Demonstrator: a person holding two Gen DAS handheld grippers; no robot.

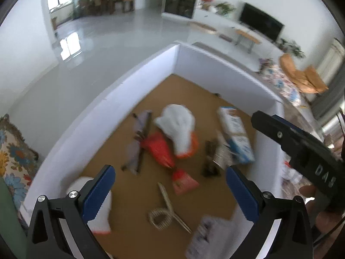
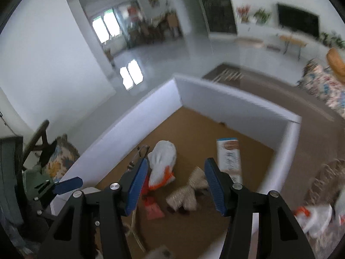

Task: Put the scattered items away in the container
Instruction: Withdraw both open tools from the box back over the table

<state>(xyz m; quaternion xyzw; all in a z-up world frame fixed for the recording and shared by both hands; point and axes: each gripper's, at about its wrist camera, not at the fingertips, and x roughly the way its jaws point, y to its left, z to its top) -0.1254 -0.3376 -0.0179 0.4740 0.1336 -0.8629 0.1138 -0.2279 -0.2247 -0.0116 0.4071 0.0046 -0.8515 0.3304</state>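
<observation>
A white-walled box (image 1: pixel 129 99) with a brown floor holds several items. Among them are a white glove with an orange cuff (image 1: pixel 179 129), a red packet (image 1: pixel 159 149), a blue-and-white carton (image 1: pixel 235 136) and a coil of twine (image 1: pixel 159 215). My left gripper (image 1: pixel 170 177) hangs open and empty over the box. Another white glove (image 1: pixel 97 211) shows behind its left finger. In the right wrist view my right gripper (image 2: pixel 176 166) is open too, nothing in it, above a burlap bow (image 2: pixel 187 192) on the floor of the box (image 2: pixel 226 105). The white glove (image 2: pixel 161 161) and the carton (image 2: pixel 228 155) lie beyond it.
Outside the box on the right, a white glove with orange trim (image 2: pixel 312 218) and a wicker piece (image 2: pixel 323 179) lie on the brown table. The other gripper (image 2: pixel 66 184) hovers at the box's left wall. A flowered cushion (image 1: pixel 13 157) sits to the left.
</observation>
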